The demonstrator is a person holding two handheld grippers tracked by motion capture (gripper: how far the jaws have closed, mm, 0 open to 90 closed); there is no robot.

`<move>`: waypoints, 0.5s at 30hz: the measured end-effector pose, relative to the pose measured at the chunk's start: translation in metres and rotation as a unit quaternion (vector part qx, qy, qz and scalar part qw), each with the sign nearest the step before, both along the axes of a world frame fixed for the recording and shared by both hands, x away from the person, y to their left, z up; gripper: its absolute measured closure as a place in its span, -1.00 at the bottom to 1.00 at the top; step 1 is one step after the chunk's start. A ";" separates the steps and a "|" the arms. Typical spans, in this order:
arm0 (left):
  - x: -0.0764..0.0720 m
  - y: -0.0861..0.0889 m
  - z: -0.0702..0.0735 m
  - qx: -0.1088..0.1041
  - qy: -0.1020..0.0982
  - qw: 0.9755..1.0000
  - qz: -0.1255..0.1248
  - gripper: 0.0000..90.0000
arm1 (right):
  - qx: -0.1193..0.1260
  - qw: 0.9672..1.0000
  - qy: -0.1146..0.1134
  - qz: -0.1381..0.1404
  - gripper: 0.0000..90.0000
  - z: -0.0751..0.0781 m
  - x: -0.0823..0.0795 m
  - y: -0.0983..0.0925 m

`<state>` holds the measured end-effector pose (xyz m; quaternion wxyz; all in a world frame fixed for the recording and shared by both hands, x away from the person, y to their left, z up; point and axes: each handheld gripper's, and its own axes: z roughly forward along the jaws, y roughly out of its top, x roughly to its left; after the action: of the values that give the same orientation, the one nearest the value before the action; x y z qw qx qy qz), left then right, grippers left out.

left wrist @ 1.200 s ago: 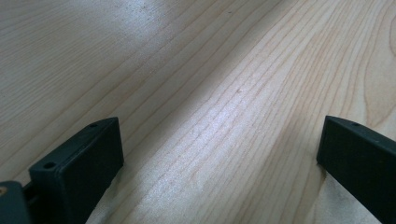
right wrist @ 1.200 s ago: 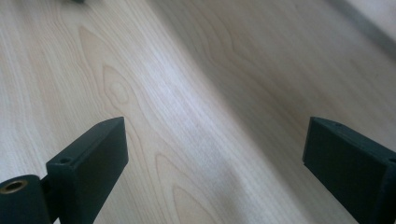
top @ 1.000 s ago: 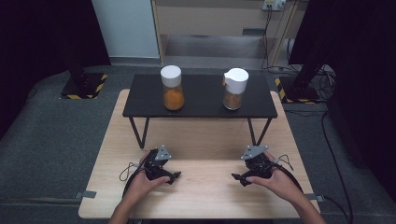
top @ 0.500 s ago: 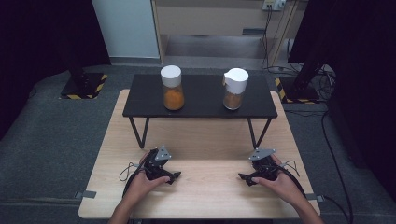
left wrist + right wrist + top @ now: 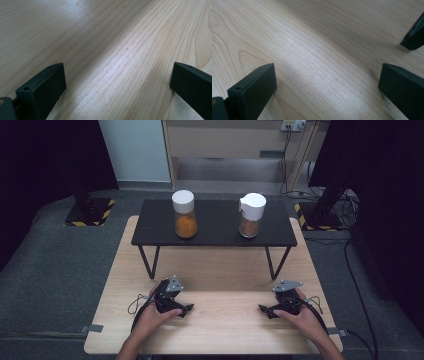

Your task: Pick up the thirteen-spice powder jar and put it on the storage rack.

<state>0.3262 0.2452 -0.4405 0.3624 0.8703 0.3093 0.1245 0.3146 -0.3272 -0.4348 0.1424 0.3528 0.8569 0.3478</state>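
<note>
My right gripper [image 5: 267,310] is open wide, and its jaws have just been opening, with nothing between them but bare wood. My left gripper [image 5: 183,309] is open wide too, with only wood between its jaws. Both rest low on the wooden table [image 5: 220,330], with their tips pointing in toward each other.

The two jars are far ahead of my fingers, up on the little black table [image 5: 215,231]. The jar with the flat white lid [image 5: 184,214] stands straight up, ahead of my left hand [image 5: 150,317]. The jar with the spout lid [image 5: 251,215] stands straight up too, ahead of my right hand [image 5: 300,315]. Each hand is nearer to the jar on its own side, and both jars are well apart from my fingers. Both seem to hold orange-brown powder, but I cannot be sure from here.

Since a second ago, my right hand has come down and back toward me, and now sits lower on the wood. My left hand has stayed where it was. The jars have not moved
</note>
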 end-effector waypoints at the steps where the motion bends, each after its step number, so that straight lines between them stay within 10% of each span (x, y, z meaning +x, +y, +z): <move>1: 0.000 0.000 0.000 0.000 0.000 1.000 0.000 -1.00 | 0.003 1.000 -0.002 -0.001 -0.96 -0.001 -0.001 -0.001; 15: 0.000 0.000 0.000 0.000 0.000 1.000 0.000 -1.00 | 0.009 1.000 -0.007 -0.007 -0.97 -0.004 -0.005 -0.001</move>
<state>0.3262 0.2452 -0.4405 0.3622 0.8706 0.3089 0.1245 0.3098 -0.3280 -0.4392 0.1476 0.3575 0.8503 0.3569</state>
